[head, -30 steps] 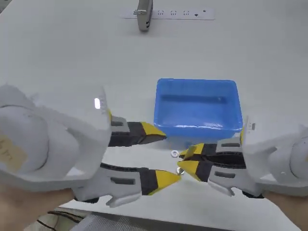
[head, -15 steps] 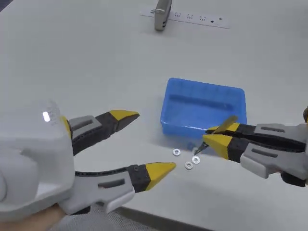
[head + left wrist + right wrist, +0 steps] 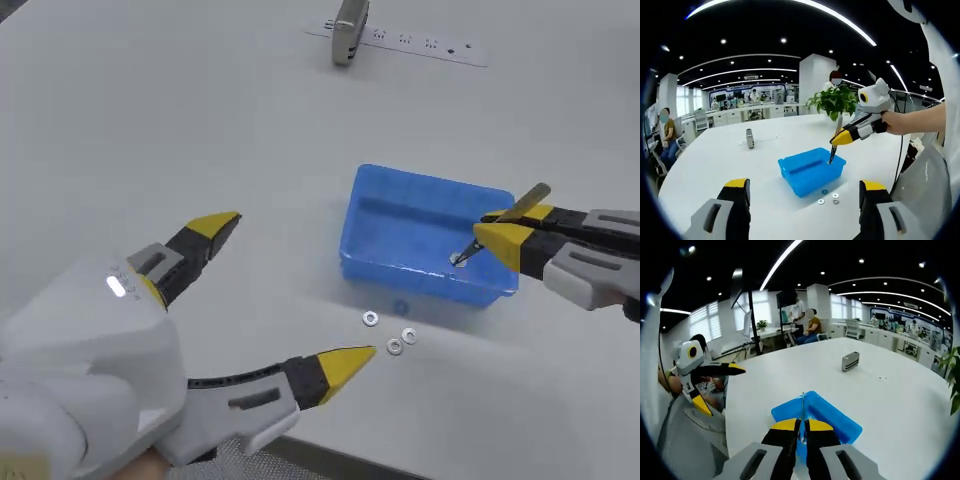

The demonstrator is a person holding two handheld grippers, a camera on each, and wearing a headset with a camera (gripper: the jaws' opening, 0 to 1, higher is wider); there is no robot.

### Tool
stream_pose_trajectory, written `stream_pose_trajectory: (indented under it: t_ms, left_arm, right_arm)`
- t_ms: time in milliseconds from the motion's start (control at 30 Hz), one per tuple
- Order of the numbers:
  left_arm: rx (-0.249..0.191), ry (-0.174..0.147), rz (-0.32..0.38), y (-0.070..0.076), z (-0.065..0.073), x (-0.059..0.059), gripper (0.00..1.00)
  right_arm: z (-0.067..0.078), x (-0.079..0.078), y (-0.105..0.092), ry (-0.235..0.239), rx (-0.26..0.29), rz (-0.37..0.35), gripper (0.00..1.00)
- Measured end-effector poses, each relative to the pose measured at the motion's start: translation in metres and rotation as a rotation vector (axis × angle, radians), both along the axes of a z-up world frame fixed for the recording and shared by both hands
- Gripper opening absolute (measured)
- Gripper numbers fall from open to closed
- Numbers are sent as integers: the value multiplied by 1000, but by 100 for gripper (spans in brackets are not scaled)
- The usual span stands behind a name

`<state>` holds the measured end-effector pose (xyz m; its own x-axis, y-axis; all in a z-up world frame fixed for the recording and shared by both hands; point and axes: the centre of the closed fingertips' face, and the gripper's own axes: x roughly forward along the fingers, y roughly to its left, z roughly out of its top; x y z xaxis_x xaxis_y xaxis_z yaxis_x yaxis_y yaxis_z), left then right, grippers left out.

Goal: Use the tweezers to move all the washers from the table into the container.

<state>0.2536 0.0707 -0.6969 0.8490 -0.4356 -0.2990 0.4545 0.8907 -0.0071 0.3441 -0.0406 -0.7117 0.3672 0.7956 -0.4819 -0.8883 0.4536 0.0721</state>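
on our left, the left gripper [image 3: 300, 283] hovers over the white table [image 3: 150, 130] with its yellow-tipped jaws spread wide, holding nothing. just right of its near tip we see three washers [image 3: 394, 347] lying on the table, close together, just in front of the blue container [image 3: 410, 272]. over the container's right side the tweezers [image 3: 466, 254] point down into it; we cannot tell whether their tips carry a washer. furthest right, the right gripper [image 3: 492, 233] has its jaws closed on the tweezers.
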Motion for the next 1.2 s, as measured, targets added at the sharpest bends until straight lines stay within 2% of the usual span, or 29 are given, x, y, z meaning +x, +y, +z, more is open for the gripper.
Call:
stream_pose_trajectory:
  t_ms: [100, 300, 333, 500, 600, 767, 1133, 1200]
  left_arm:
    - [-4, -21, 22, 5, 3, 2, 99]
    - [-22, -22, 15, 3, 3, 1, 99]
    - [-22, -23, 11, 3, 3, 1, 99]
    - [9, -1, -10, 0, -3, 0, 99]
    - [-14, 13, -15, -1, -5, -1, 99]
    - [-57, 29, 28, 8, -6, 1, 99]
    - [-68, 28, 45, 10, -5, 2, 97]
    - [-68, 14, 53, 12, -2, 2, 96]
  right_arm:
    - [-10, 11, -6, -13, -36, -23, 2]
    - [-34, 26, -14, -8, -92, -49, 2]
    - [-38, 28, -15, -19, -103, -49, 2]
    - [-47, 31, -14, 8, -72, -82, 2]
    - [-48, 30, -13, 4, -71, -87, 2]
    - [-51, 26, -13, 11, -75, -73, 2]
    - [-49, 31, -18, -21, -74, -98, 3]
    - [-46, 31, -18, -28, -74, -98, 3]
